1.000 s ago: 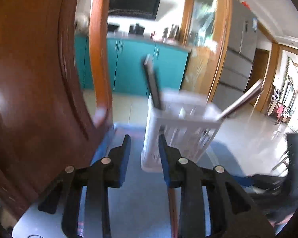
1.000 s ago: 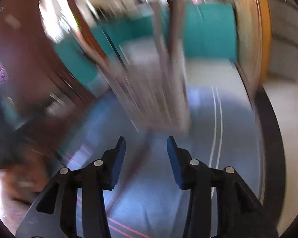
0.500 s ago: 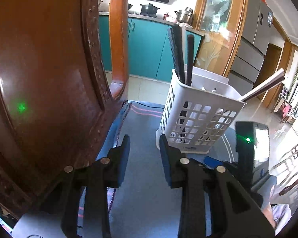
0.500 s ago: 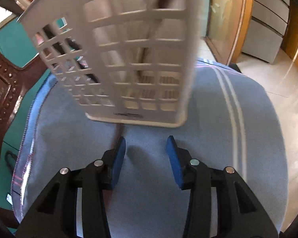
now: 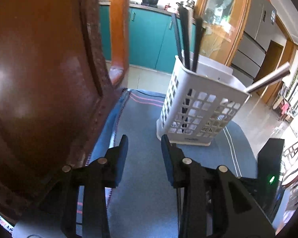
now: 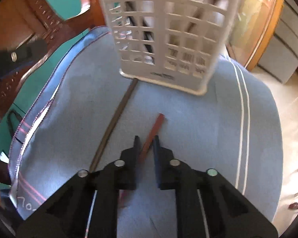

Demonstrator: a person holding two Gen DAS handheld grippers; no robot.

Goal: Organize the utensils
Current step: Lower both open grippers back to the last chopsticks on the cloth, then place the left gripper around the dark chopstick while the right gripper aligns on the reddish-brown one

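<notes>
A white slotted utensil basket [image 5: 198, 107] stands on a blue cloth [image 5: 145, 178] and holds dark chopsticks [image 5: 185, 39] and a metal handle [image 5: 268, 80]. My left gripper [image 5: 143, 144] is open and empty, just short of the basket's base. In the right wrist view the basket [image 6: 164, 35] is ahead. My right gripper [image 6: 146, 144] has its jaws narrowed around a reddish-brown chopstick [image 6: 155, 129] that lies on the cloth [image 6: 198, 129]. A dark brown chopstick [image 6: 113, 125] lies to its left, its far end under the basket's edge.
A carved wooden chair back [image 5: 39, 79] rises close on the left. The cloth's edge drops off at the right [image 6: 272, 138]. A black device with a green light [image 5: 270, 168] sits at the right. Teal cabinets [image 5: 149, 37] stand behind.
My right gripper has pulled back from the basket and narrowed its jaws around the reddish-brown chopstick. My left gripper has stayed open and barely shifted.
</notes>
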